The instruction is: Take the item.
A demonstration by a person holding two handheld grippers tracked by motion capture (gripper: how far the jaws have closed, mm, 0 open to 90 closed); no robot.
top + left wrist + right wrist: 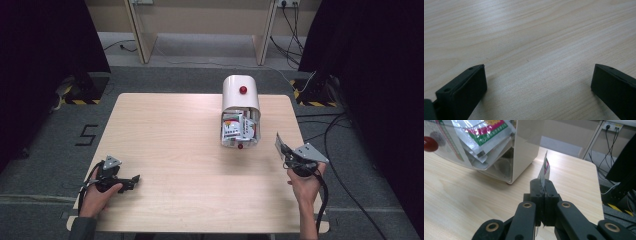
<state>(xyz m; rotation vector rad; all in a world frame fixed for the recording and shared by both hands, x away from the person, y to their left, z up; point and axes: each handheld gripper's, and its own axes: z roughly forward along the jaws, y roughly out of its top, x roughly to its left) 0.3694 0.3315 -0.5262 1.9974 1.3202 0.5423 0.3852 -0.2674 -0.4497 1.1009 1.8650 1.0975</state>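
1 box, 2 hand-held grippers, 1 held packet.

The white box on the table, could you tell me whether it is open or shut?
Open: the white box has its front lid swung down, and packets show inside.

On the tabletop a bin stands toward the far right, packets piled inside it. The right gripper sits just right of the bin's near end — a packet upright between its jaws. The left gripper rests at the near left corner, well apart from both.
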